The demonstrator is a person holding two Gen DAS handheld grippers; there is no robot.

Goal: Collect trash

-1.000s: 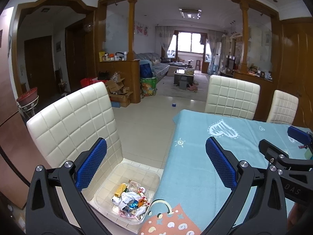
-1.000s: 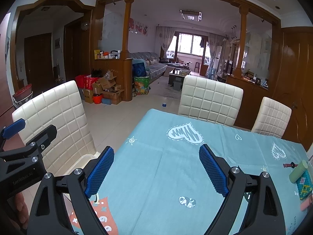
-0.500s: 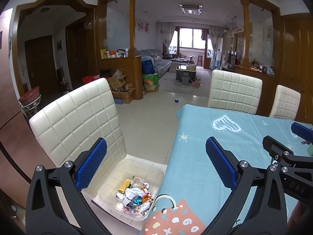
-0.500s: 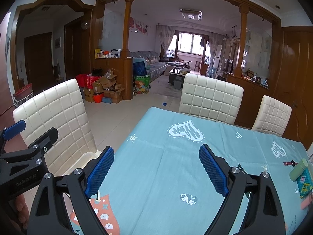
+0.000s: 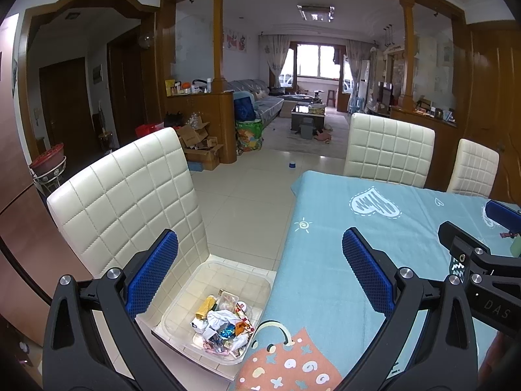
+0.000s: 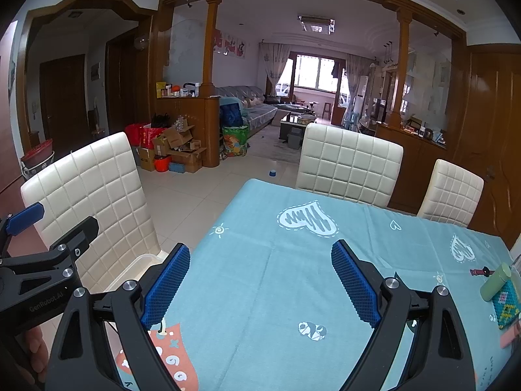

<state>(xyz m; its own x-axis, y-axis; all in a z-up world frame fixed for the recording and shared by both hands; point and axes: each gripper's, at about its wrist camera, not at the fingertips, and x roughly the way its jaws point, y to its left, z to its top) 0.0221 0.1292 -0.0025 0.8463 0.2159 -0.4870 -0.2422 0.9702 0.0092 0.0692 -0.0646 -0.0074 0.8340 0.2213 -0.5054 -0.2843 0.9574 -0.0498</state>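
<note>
A clear plastic bin rests on the seat of a white quilted chair, beside the table's left edge. Crumpled wrappers and other trash lie in a heap at its bottom. My left gripper hovers open above the bin and the table edge, nothing between its blue pads. Over the blue tablecloth my right gripper stands wide open and empty. The bin's rim shows in the right wrist view just left of its left finger. Each gripper appears at the side of the other's view.
Two white chairs stand at the table's far side. A green tube and a beaded pouch lie at the table's right edge. Cardboard boxes pile up by a wooden partition; beyond them is tiled floor with a small blue cup.
The left wrist view has shifted slightly, so the bin and chair sit a little further right and up in frame. Both grippers stay open; the right view is unchanged.
</note>
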